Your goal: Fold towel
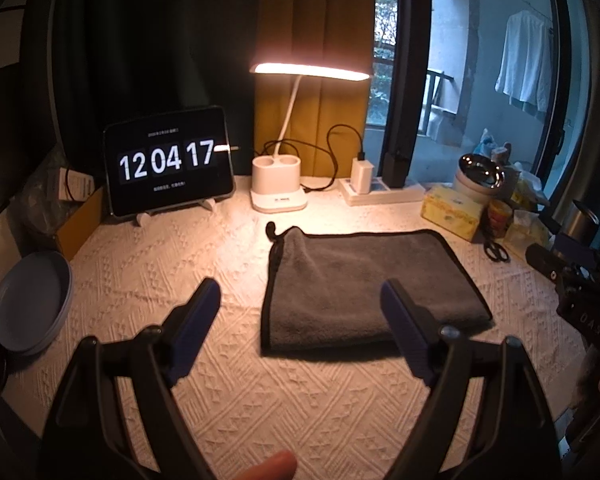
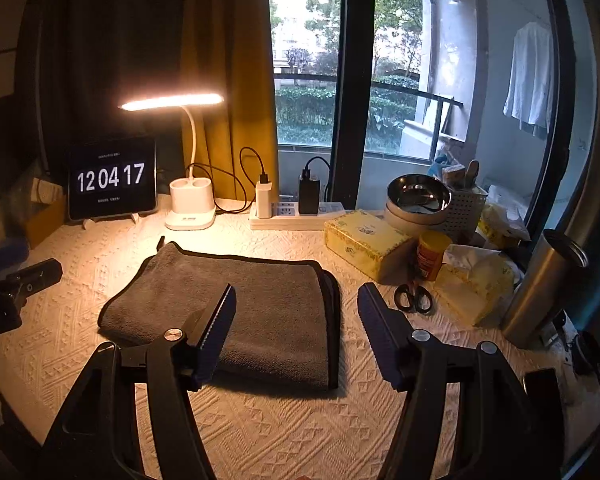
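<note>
Left wrist view: the grey towel [image 1: 364, 284] lies flat on the cream patterned tablecloth [image 1: 228, 392], ahead and a little to the right of the left gripper [image 1: 300, 300]
Left fingers: spread wide apart above the cloth, gripping nothing; the right-hand finger reaches over the towel's near corner, contact not clear
Fold seen here: a rounded doubled edge faces the camera, black-trimmed edges run along the left side and the back
Right wrist view: the same towel sits in front of the right gripper [image 2: 296, 300], its stacked trimmed edges on the right side, near the scissors [image 2: 414, 298] and a yellow tissue box [image 2: 364, 242]
Right fingers: wide open, empty; the left-hand finger hangs over the towel, the other over bare cloth
Progress: judging by the layers, at least one fold is made and the towel is let go; whether another fold is wanted I cannot tell
</note>
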Demonstrator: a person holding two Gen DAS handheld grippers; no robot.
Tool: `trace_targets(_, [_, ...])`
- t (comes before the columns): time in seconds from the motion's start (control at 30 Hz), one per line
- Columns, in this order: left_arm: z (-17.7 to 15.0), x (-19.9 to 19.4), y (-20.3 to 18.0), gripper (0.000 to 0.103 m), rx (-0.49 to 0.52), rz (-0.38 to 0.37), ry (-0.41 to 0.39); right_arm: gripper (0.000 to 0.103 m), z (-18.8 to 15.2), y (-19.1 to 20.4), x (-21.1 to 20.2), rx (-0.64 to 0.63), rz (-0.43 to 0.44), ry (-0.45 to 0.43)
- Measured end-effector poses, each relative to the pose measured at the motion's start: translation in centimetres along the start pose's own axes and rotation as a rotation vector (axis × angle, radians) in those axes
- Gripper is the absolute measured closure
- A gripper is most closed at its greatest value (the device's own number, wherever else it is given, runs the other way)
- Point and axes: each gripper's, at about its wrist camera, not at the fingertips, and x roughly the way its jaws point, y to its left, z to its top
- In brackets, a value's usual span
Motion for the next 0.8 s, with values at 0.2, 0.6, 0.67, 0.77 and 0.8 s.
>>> trace_targets(0.2, [-0.7, -2.5, 0.3, 0.02, -0.031, 0.002, -0.021, 0.037, -0.1, 0.3, -2.9, -0.013, 0.004, -0.038])
trace_targets(0.6, [-2.6, -6.9, 1.4, 0.02, -0.032, 0.018, -0.082, 0.037, -0.3, 1.4, -8.6, -0.021, 0.019, -0.109])
trace_targets(0.67, [-2.7, -7.5, 1.8, 0.02, -0.038, 0.021, -0.093, 0.037, -0.4, 1.4, -9.6, -0.02, 0.021, -0.121])
trace_targets(0.77, [-3.0, -8.3, 2.3, 0.02, -0.048, 0.032, -0.11, 0.037, -0.6, 1.6, -10.7, -0.02, 0.023, -0.137])
trace_targets(0.8, [-3.0, -8.6, 2.4, 0.02, -0.05, 0.032, -0.118, 0.037, -0.7, 1.6, -11.0, -0.019, 0.024, -0.141])
